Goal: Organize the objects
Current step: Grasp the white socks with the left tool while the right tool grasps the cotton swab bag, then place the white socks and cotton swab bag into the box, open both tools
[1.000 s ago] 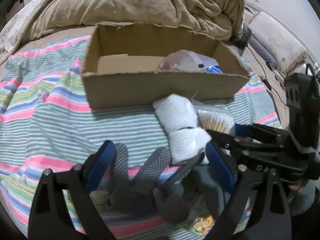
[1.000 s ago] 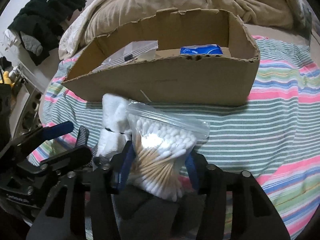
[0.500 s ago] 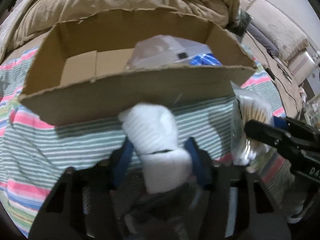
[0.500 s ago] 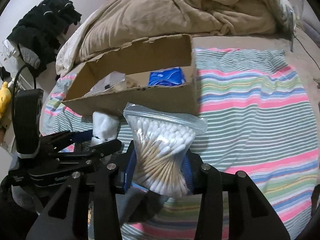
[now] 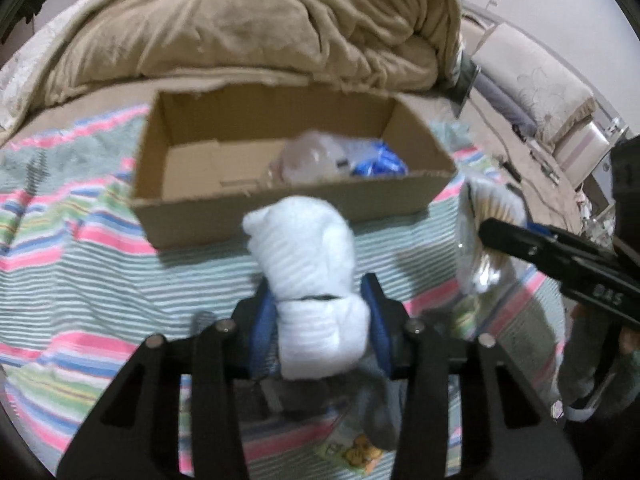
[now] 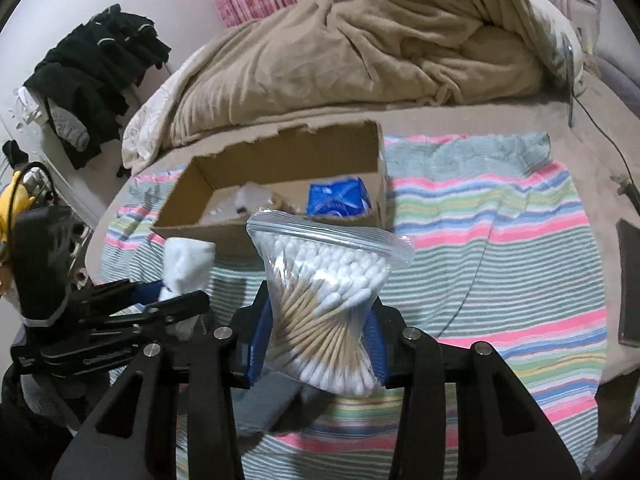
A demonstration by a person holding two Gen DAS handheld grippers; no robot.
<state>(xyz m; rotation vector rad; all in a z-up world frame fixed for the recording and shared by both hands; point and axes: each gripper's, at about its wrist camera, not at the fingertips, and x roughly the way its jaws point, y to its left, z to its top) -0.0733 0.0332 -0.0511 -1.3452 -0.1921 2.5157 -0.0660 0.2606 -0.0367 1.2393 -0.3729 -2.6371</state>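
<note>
My left gripper (image 5: 320, 324) is shut on a rolled pair of white socks (image 5: 308, 276), held in the air in front of an open cardboard box (image 5: 200, 216) on the striped bed cover. My right gripper (image 6: 320, 340) is shut on a zip bag of cotton swabs (image 6: 328, 296), held above the cover to the right of the socks. The box (image 6: 280, 156) holds a blue packet (image 6: 340, 200) and a clear plastic bag (image 5: 312, 160). The swab bag also shows in the left wrist view (image 5: 488, 232), and the socks show in the right wrist view (image 6: 188, 268).
A tan duvet (image 5: 240, 24) is heaped behind the box. Grey socks (image 5: 372, 412) and a cartoon-printed packet (image 5: 352, 452) lie on the striped cover (image 6: 500, 264) below the grippers. Dark clothes (image 6: 96, 72) hang at the left. A dark flat object (image 6: 630, 288) lies at the bed's right edge.
Both grippers have closed on their objects and lifted them off the cover. They have pulled back from the box, which now looks smaller and farther.
</note>
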